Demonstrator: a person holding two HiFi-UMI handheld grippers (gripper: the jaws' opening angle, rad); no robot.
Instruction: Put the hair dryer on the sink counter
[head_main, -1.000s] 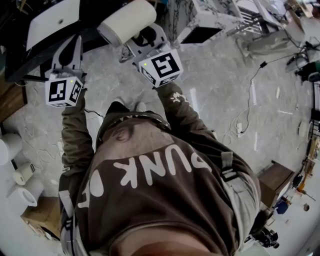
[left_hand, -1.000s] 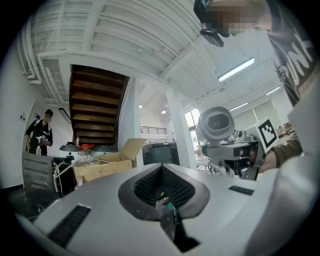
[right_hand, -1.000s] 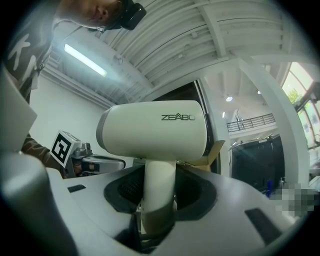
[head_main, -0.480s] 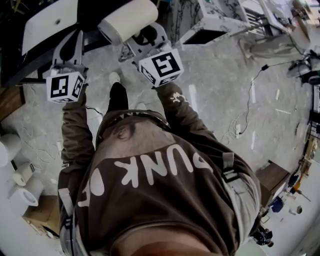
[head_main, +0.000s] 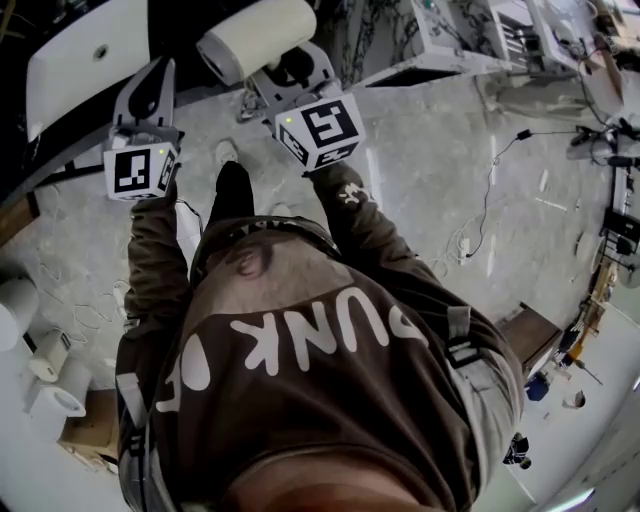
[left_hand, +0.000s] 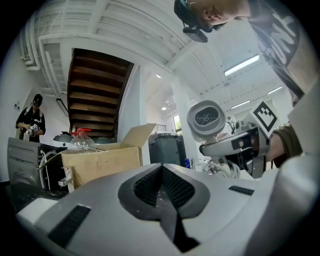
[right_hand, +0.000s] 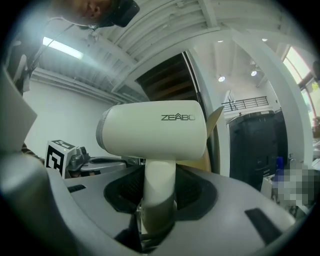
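Note:
The cream hair dryer (head_main: 255, 40) is held up in front of me, its handle (right_hand: 159, 192) clamped between the jaws of my right gripper (right_hand: 159, 210). In the head view the right gripper (head_main: 290, 72) hangs over the marble floor, just right of the dark sink counter (head_main: 40, 130) with its white basin (head_main: 85, 55). My left gripper (head_main: 155, 75) stays beside it near the counter's edge, shut with nothing in it. The left gripper view shows those closed jaws (left_hand: 162, 175) and the dryer's rear grille (left_hand: 206, 119).
Paper rolls (head_main: 25, 300) and a cardboard box (head_main: 85, 430) lie at the lower left. Cables (head_main: 480, 230) trail over the floor on the right. An open carton (left_hand: 100, 160), a red-capped bottle (left_hand: 82, 142), a dark bin (left_hand: 167, 149) and a standing person (left_hand: 30, 120) lie ahead.
Both grippers have drifted slightly forward with the dryer still held. One of my feet has stepped forward, and the sink counter has slid left in view.

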